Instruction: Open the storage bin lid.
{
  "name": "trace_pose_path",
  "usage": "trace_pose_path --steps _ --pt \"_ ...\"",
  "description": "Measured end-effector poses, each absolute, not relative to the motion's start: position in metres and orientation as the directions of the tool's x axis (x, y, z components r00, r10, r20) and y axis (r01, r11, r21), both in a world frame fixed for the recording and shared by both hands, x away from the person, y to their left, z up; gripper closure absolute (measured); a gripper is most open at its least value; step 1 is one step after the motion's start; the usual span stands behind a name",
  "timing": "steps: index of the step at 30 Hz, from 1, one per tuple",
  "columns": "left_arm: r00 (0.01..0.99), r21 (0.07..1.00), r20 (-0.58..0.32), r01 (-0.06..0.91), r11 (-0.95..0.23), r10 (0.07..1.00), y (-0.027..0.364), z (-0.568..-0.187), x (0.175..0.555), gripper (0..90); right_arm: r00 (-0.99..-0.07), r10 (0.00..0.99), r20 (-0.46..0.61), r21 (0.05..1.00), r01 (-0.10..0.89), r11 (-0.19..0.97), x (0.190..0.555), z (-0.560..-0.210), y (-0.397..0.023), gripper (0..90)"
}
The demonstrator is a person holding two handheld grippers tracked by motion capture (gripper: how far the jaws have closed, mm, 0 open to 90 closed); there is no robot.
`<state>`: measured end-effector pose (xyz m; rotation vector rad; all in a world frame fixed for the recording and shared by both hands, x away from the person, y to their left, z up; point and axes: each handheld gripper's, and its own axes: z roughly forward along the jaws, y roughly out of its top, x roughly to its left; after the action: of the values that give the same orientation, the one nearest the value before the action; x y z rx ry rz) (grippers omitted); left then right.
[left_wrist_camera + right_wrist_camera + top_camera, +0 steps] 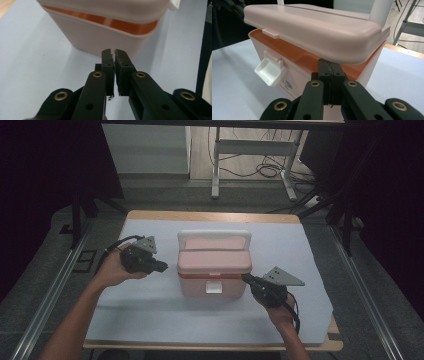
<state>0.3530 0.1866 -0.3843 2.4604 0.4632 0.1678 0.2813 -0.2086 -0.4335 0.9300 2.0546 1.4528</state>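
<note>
A pink lidded box (pixel 214 265) with a white handle (pixel 214 234) stands in the middle of the pale blue mat (pixel 150 305). Its white front latch (pixel 270 71) hangs undone, and the lid (pixel 312 30) sits slightly raised, showing the orange rim beneath. My right gripper (pixel 246 278) is shut, its tips (pixel 329 62) tucked under the lid's edge at the box's front right corner. My left gripper (pixel 162 266) is beside the box's left wall (pixel 100 37). Its jaws (pixel 114 51) stand nearly together with nothing between them, just short of the wall.
The mat covers a wooden table (pixel 210 216). Bare mat lies in front of the box and on both sides. Beyond the table stand a desk frame (pixel 250 150) with cables on the floor and dark curtains at either side.
</note>
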Motion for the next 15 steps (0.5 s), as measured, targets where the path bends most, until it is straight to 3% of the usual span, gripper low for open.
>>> trace_pose_path --steps 15 --pt "0.926 0.62 0.004 0.293 -0.728 0.377 0.18 -0.398 0.335 90.0 -0.665 0.747 0.018 0.94 0.267 0.215 0.281 -0.433 -0.208 89.8"
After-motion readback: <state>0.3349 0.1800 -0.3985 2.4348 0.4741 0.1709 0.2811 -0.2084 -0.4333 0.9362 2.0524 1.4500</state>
